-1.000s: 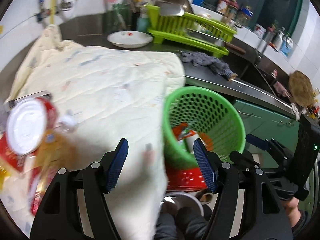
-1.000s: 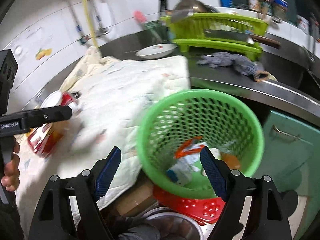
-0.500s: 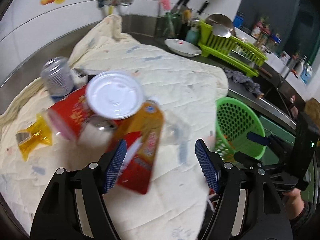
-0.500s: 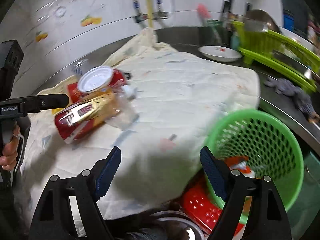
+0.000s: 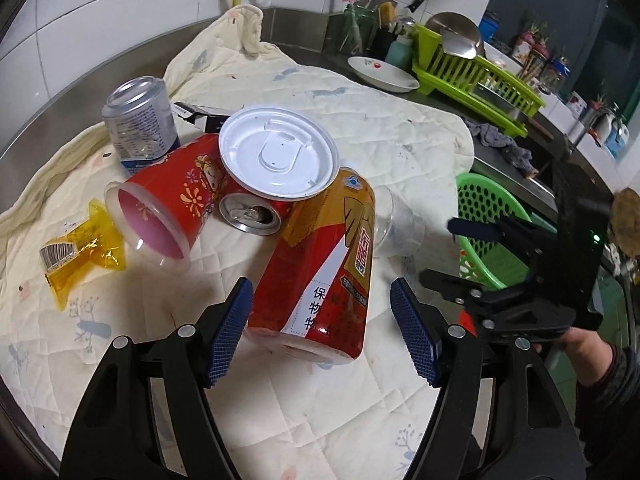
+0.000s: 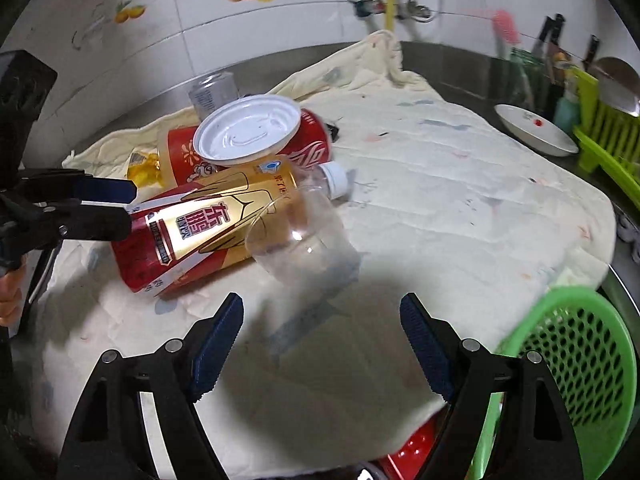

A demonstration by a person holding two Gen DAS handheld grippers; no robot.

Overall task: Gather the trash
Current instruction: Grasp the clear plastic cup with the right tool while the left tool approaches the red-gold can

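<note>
A pile of trash lies on the cream quilt point(image 5: 360, 128): a red-gold can point(image 5: 324, 276) on its side, a red paper cup point(image 5: 168, 200), a white lid point(image 5: 278, 154), a red cola can point(image 5: 250, 212), a silver can point(image 5: 138, 120), a clear plastic bottle point(image 6: 304, 236) and a yellow wrapper point(image 5: 80, 252). My left gripper point(image 5: 322, 330) is open, its fingers either side of the red-gold can's base. My right gripper point(image 6: 320, 348) is open and empty, just short of the clear bottle. The green mesh basket point(image 6: 576, 360) sits off the quilt's right edge.
A white plate point(image 5: 380, 74), a green dish rack point(image 5: 476, 76) and a utensil holder stand along the back of the counter. A grey rag point(image 5: 500, 144) lies on the steel counter. A small black box point(image 5: 200, 114) lies behind the pile. A red object point(image 6: 412, 456) shows below the basket.
Both grippers have swung left from over the green basket to the trash pile. The left one now straddles the red-gold can; the right one faces the clear bottle. Both stayed open.
</note>
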